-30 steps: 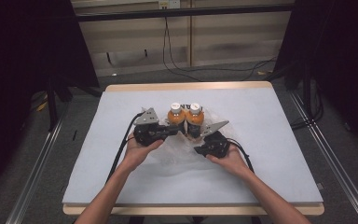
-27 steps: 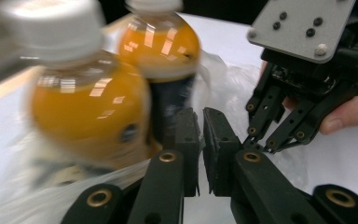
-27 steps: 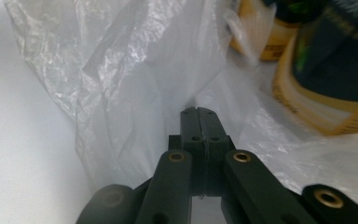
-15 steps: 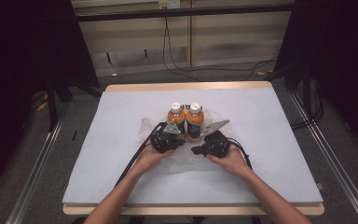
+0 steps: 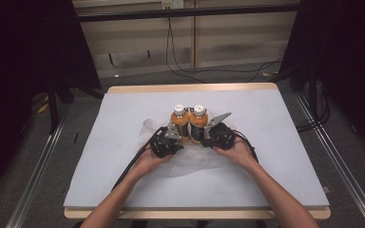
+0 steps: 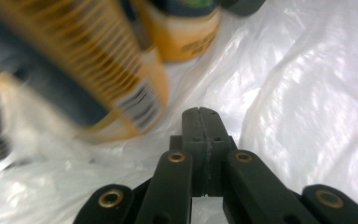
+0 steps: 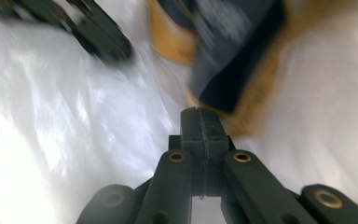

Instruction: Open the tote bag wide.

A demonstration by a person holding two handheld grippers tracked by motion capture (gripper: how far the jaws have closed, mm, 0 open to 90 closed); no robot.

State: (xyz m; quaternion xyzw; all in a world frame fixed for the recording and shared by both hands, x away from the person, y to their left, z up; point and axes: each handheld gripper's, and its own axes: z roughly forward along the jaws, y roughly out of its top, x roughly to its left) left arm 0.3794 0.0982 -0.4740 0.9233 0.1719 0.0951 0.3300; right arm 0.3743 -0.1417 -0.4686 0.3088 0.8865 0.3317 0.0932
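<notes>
Since a second ago the left gripper has slid in from the outer side of the bottles to sit just in front of the left orange plastic bottle with white cap and dark label; the right gripper has barely shifted. Both bottles stand upright and touching, the right orange bottle with matching white cap just ahead of the right gripper. Both grippers rest on a crinkled, glossy clear plastic bag spread over the pale blue-grey table top. Left gripper view: matte black jaws pressed together, tips meeting flat with no gap; whether a film fold sits between them I cannot tell. Left bottle's barcoded label is blurred, up and left of the tips; wrinkled film to the right. Right gripper view: jaws likewise fully together, grasp unclear; dark label of the nearer bottle blurred just beyond the tips, the other gripper's black jaw upper left, shiny film all around.
</notes>
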